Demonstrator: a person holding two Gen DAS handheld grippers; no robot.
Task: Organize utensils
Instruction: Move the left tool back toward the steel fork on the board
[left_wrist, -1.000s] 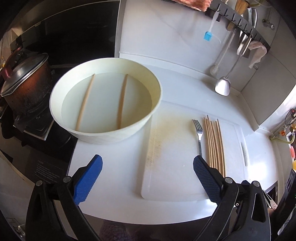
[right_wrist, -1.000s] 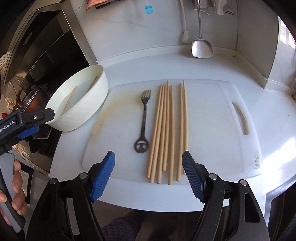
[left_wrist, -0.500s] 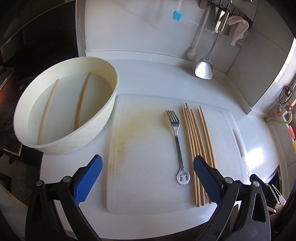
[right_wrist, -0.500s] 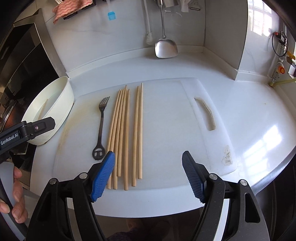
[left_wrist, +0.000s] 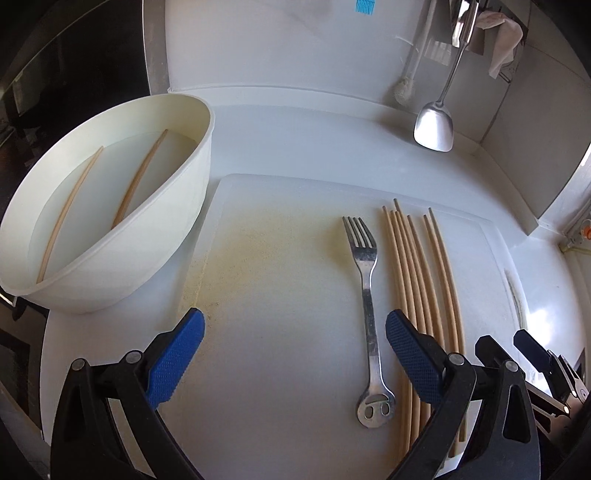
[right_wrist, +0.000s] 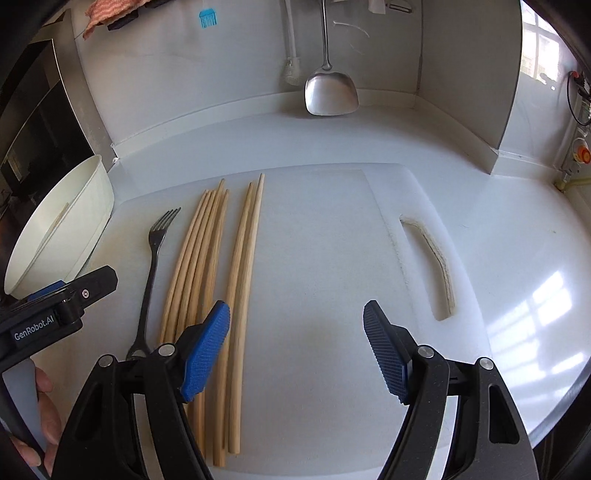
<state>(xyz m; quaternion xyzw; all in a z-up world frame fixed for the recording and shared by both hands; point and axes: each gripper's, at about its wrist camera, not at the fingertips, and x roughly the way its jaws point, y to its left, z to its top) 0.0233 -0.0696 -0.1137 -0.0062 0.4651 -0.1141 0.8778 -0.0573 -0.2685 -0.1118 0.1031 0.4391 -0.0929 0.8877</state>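
Note:
A metal fork lies on a white cutting board, tines away from me. Several wooden chopsticks lie side by side just right of it. Two more chopsticks lie in a cream bowl holding water, left of the board. My left gripper is open and empty above the board's near part, the fork by its right finger. My right gripper is open and empty, its left finger over the chopsticks. The left gripper's body shows in the right wrist view.
A steel spatula and a white brush hang on the back wall. A blue brush head hangs higher up. A dark stove area lies left of the bowl. The counter edge runs just below the board.
Both grippers have swung to the right. The bowl slid toward the left edge in both views, and the fork and chopsticks now lie closer to the left gripper's right finger.

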